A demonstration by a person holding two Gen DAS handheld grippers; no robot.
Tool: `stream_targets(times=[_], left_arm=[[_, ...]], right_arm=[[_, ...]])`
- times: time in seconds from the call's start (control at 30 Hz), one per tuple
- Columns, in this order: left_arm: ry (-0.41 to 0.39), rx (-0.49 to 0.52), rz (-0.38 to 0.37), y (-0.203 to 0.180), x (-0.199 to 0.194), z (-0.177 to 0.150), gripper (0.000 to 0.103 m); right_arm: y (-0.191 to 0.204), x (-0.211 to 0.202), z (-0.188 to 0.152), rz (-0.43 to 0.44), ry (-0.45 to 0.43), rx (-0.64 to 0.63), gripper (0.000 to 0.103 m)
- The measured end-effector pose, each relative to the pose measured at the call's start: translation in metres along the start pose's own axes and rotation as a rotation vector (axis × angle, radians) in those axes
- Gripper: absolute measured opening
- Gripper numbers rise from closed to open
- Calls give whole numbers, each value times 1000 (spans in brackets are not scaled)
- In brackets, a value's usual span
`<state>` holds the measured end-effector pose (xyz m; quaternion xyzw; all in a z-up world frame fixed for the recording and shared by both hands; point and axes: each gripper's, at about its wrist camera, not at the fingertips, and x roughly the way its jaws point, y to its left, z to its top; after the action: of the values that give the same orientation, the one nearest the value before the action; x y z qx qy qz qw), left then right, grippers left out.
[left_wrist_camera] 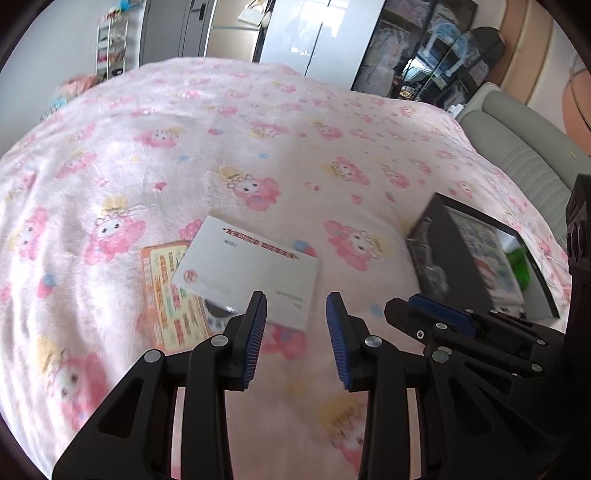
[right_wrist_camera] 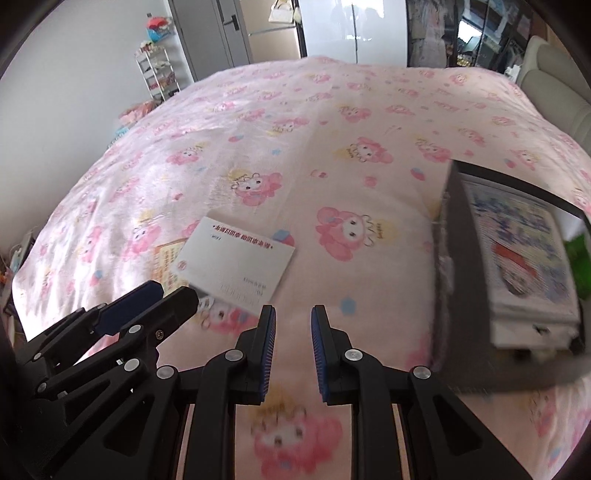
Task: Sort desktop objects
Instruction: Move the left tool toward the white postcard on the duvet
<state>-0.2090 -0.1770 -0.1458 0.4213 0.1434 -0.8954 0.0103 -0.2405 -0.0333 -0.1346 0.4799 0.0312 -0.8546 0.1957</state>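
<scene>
Blue ribbed pads up front: the left gripper [left_wrist_camera: 296, 332] hangs just above the bedding with its jaws spread and nothing between them. Beside it the right gripper [right_wrist_camera: 293, 345] does the same, jaws parted a little less, also empty. Each one shows at the edge of the other's view, so they sit close together, side by side.

Underneath is a pink fleece blanket [left_wrist_camera: 184, 147] printed all over with pink cartoon characters and small flowers, covering a wide bed. Just ahead of the left fingertips lies a white envelope [left_wrist_camera: 251, 264] with a row of red characters along one edge and a round red emblem at a corner; the print is blurred, so I cannot read it. It overlaps an orange leaflet [left_wrist_camera: 168, 291] with dense red and green text, equally unreadable. Off to the right sits a dark box [right_wrist_camera: 454, 258], open on top, holding a white booklet [right_wrist_camera: 524, 254] with a blue and red cover picture, and something green [right_wrist_camera: 580, 258] behind it.

Around the room: a white wire rack [right_wrist_camera: 157, 74] of small items by the wall, grey doors [right_wrist_camera: 210, 33], a glossy white wardrobe [left_wrist_camera: 317, 29], dark shelving [left_wrist_camera: 424, 55], and a padded pale headboard [left_wrist_camera: 524, 147] on the right.
</scene>
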Motion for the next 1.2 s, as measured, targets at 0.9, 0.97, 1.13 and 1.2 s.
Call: stream_targets(times=[0.9,0.97,1.13,1.2], left_arm=[[70,-182,-160,72,48,-3,47],[35,-152,-99,69,37,-4,49],[29,-243,-2,94,47,-5,52],[18,-265,43,104,51,-8,52]], right_arm=[[28,75,0,206,134,-28,43],[26,57,-7,208,111,-11,43],[13,53,-2,149,93,31,43],[11,60,1,116,102,28,43]])
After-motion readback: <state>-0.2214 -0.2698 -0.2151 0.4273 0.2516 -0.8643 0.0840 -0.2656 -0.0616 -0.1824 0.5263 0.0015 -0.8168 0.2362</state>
